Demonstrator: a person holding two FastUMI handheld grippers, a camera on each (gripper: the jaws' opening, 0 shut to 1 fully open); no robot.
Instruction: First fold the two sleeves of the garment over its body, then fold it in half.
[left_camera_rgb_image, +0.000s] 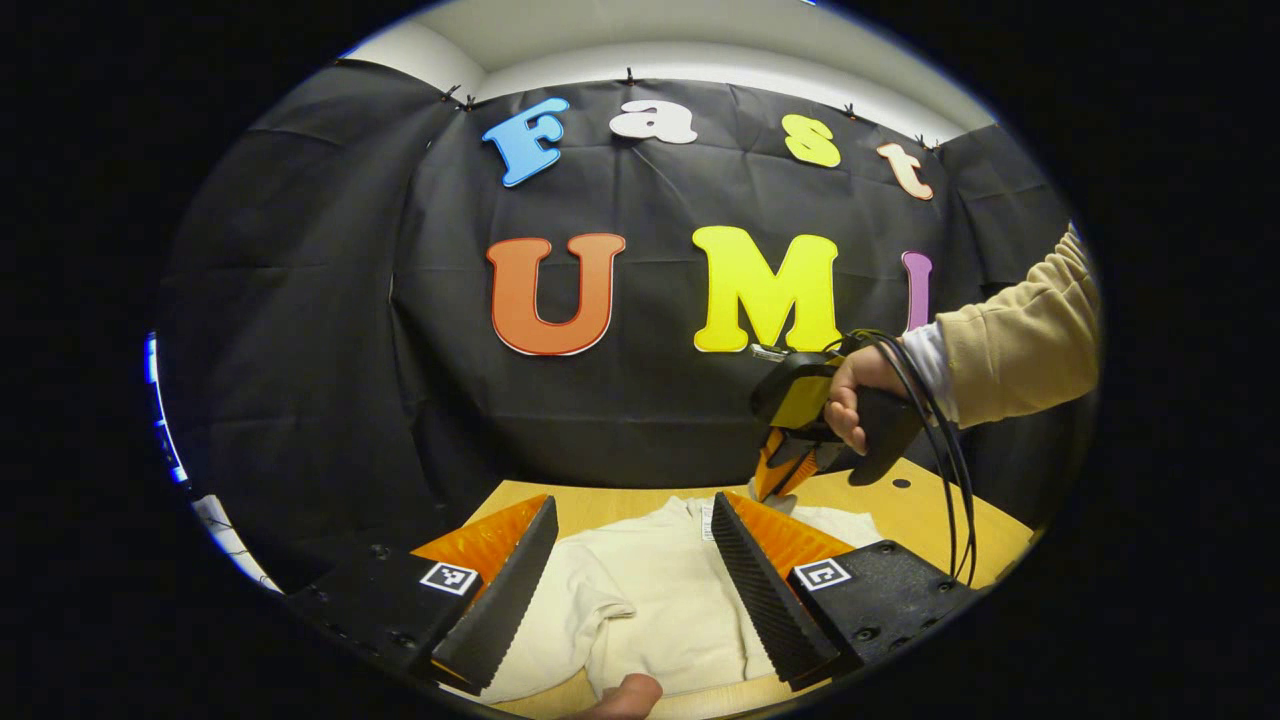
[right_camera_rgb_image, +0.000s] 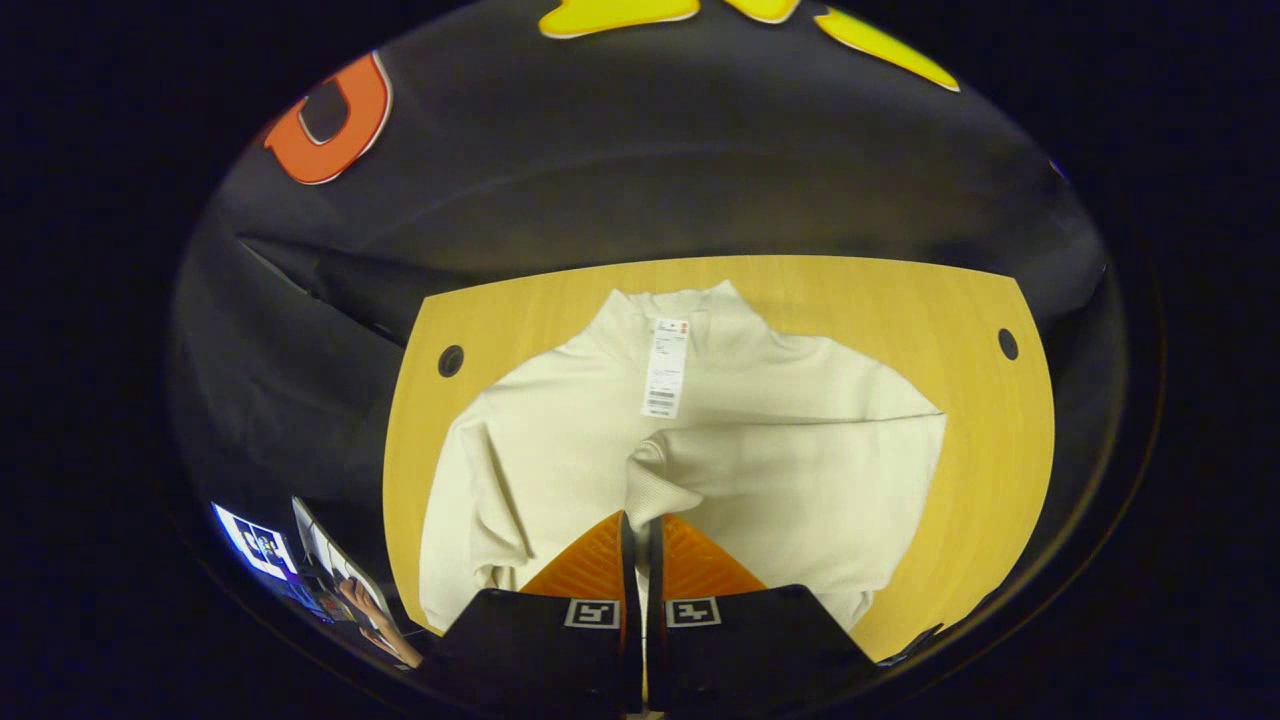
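A cream long-sleeved garment (right_camera_rgb_image: 800, 470) lies flat on the wooden table (right_camera_rgb_image: 990, 450), collar and paper tag (right_camera_rgb_image: 667, 368) at the far side. One sleeve lies across the body, and its cuff (right_camera_rgb_image: 650, 482) sits at the tips of my right gripper (right_camera_rgb_image: 640, 518), whose fingers are closed together on it. In the left gripper view the same garment (left_camera_rgb_image: 660, 600) spreads between the fingers of my left gripper (left_camera_rgb_image: 632, 505), which stands open above it. Farther off, a hand in a beige sleeve holds the right gripper (left_camera_rgb_image: 770, 492) with its tips down on the cloth.
The table (left_camera_rgb_image: 930, 510) has a round cable hole near each far corner (right_camera_rgb_image: 451, 360) (right_camera_rgb_image: 1008, 343). The black cloth wall stands close behind it. A fingertip (left_camera_rgb_image: 625, 695) shows at the near table edge. A lit screen (right_camera_rgb_image: 260, 545) sits low beside the table.
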